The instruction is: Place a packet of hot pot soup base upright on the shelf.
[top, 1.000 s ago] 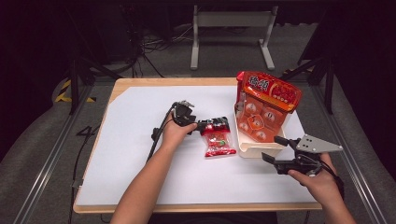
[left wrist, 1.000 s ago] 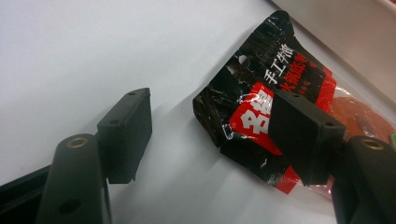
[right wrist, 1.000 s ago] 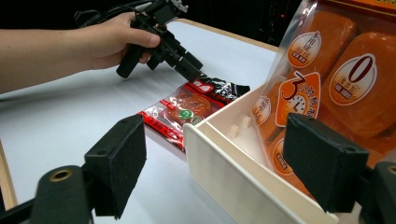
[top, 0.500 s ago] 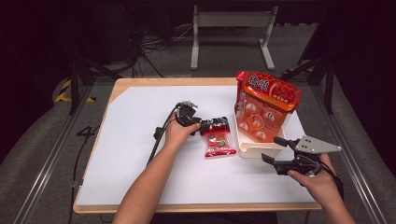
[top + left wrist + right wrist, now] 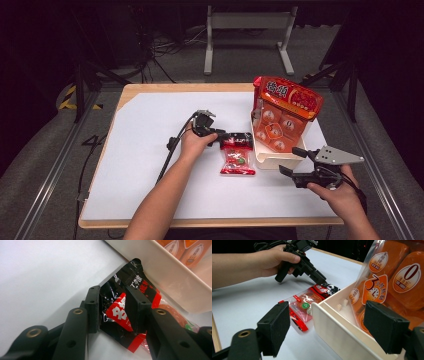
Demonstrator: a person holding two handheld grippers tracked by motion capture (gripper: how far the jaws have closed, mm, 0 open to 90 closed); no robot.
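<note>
Nearest me, the right gripper (image 5: 290,161) waits with jaws wide and empty beside the cream plastic tray (image 5: 272,161), likely ready to steady it. Past it, the left gripper (image 5: 113,311) has just been closing on the black end of the small red-and-black foil snack packet (image 5: 237,156), which lies flat on the white table (image 5: 145,150) against the tray's wall, pads on either side of the crinkled edge, presumably to lift it in beside the tall orange snack bag (image 5: 282,117).

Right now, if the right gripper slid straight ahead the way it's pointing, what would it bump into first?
Probably the white tray: the right gripper is open and aimed at its near wall, with the orange bag standing inside behind it. Depth is hard to judge.
</note>
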